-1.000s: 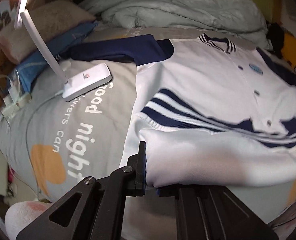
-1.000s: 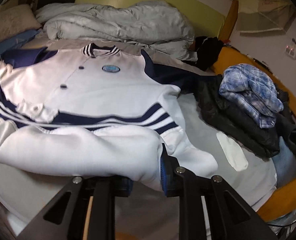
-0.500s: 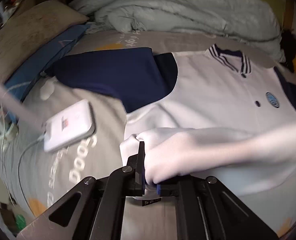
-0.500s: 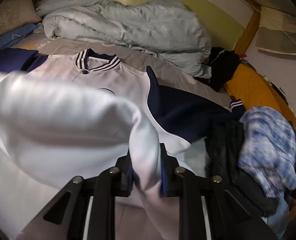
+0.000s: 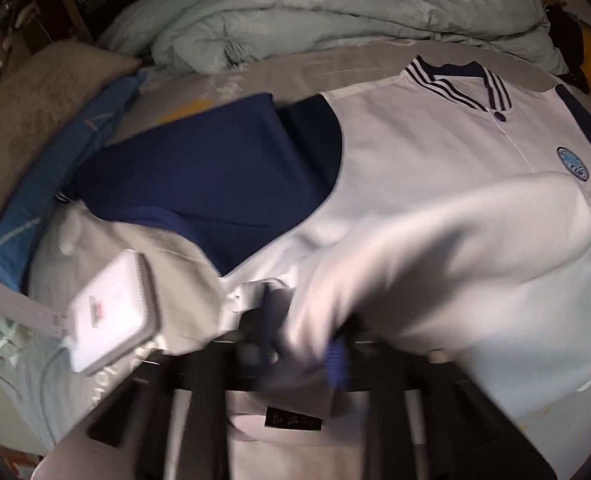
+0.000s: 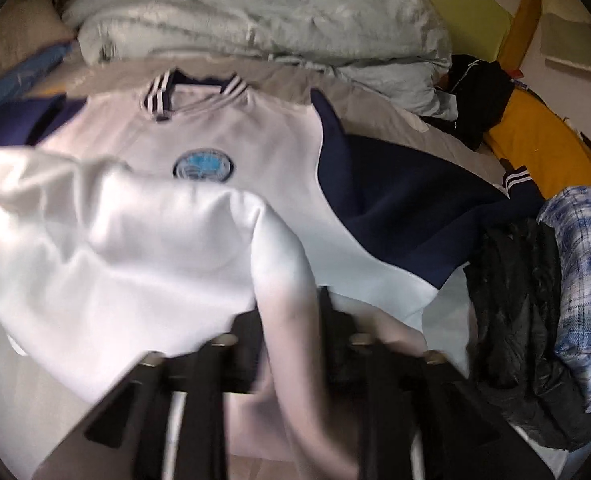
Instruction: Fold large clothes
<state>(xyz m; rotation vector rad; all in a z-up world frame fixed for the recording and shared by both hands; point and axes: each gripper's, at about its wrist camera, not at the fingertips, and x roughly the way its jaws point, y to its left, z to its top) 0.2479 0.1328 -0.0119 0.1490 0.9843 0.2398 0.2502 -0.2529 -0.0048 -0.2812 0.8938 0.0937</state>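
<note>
Nearest, the left gripper (image 5: 301,344) and right gripper (image 6: 289,320) each pinch the raised white hem of the jacket (image 5: 435,168) between their fingers, the jacket spread on the bed (image 5: 183,264) toward twelve o'clock, a lamp base (image 5: 113,316) at nine, a duvet (image 6: 263,20) farthest.

Both hand-held grippers (image 5: 301,344) (image 6: 291,320) seemingly clamped.
</note>
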